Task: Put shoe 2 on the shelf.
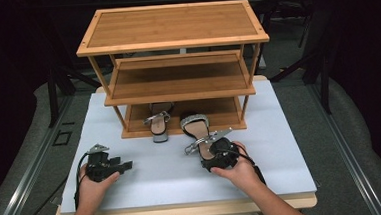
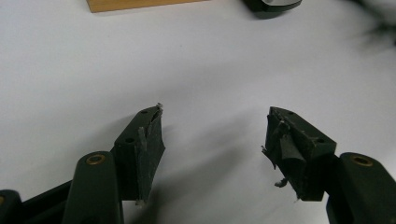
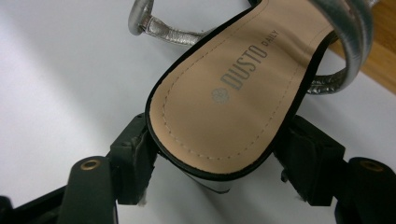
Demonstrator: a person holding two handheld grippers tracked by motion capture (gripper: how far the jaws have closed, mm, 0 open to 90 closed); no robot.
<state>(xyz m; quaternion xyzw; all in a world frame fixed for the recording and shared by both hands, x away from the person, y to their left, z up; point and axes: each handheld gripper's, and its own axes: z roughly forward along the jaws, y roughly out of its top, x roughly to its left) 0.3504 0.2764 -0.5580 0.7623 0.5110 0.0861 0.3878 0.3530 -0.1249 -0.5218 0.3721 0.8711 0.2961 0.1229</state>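
A sandal (image 1: 195, 124) with a tan insole, black sole edge and silver straps lies on the white mat, toe on the rack's lowest shelf. My right gripper (image 1: 212, 147) is at its heel. In the right gripper view the heel of the sandal (image 3: 224, 93) sits between the jaws of my right gripper (image 3: 212, 154), and both pads (image 3: 135, 154) rest against the sole's sides. My left gripper (image 1: 126, 166) rests on the mat at the front left. In the left gripper view my left gripper (image 2: 215, 135) stands open over bare mat.
A three-tier bamboo shoe rack (image 1: 173, 26) stands at the back of the white mat (image 1: 130, 141). A second silver-strapped sandal (image 1: 159, 122) sits on its lowest shelf, heel overhanging the front. Black stands and cables flank the table.
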